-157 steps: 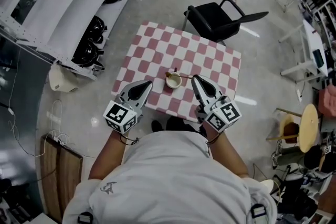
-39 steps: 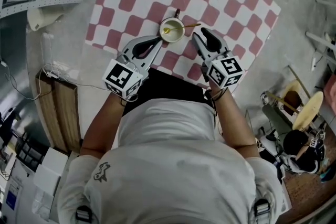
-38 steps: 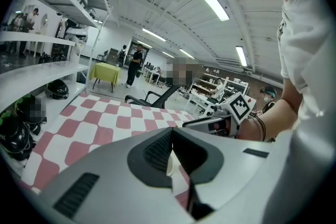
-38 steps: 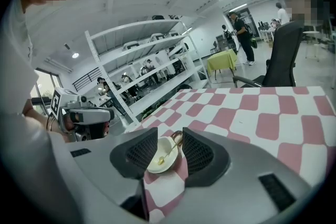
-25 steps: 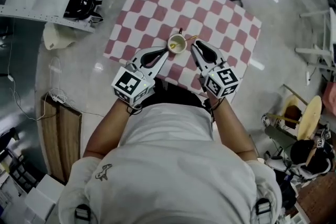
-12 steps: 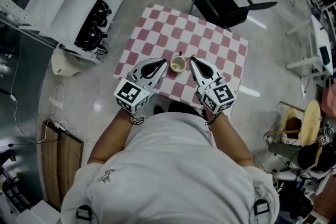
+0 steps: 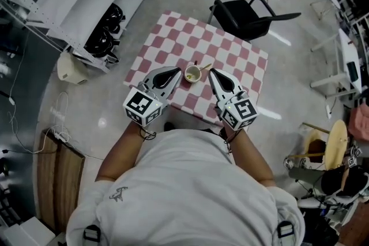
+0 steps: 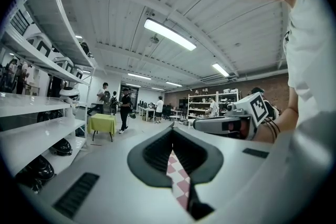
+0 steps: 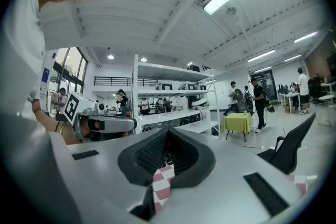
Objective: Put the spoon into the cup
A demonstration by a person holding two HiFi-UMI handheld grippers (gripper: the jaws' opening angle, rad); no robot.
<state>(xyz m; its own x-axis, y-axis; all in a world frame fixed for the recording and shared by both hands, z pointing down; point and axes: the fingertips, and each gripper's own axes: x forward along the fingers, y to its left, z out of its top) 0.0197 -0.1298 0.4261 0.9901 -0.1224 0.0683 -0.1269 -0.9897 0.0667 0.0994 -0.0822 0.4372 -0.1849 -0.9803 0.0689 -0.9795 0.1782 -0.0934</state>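
Observation:
A cream cup [image 7: 191,74] stands near the front edge of the red-and-white checkered table [image 7: 173,43]. The spoon [image 7: 203,68] rests in the cup with its handle sticking out to the upper right. My left gripper [image 7: 177,70] and right gripper [image 7: 211,72] are held level on either side of the cup, well above the table. Both are shut with nothing in them. In the left gripper view the left gripper [image 8: 172,131] has its tips together, and so does the right gripper [image 9: 168,132] in the right gripper view. Neither gripper view shows the cup.
A black chair [image 7: 248,14] stands behind the table. White shelving with dark helmets [image 7: 106,14] runs along the left. A yellow-green table [image 8: 102,124] and several people stand far off in the room. A wooden board [image 7: 57,181] lies on the floor at left.
Both grippers have lifted up from the table, and the table and cup now look smaller and farther below. The spoon has stayed in the cup.

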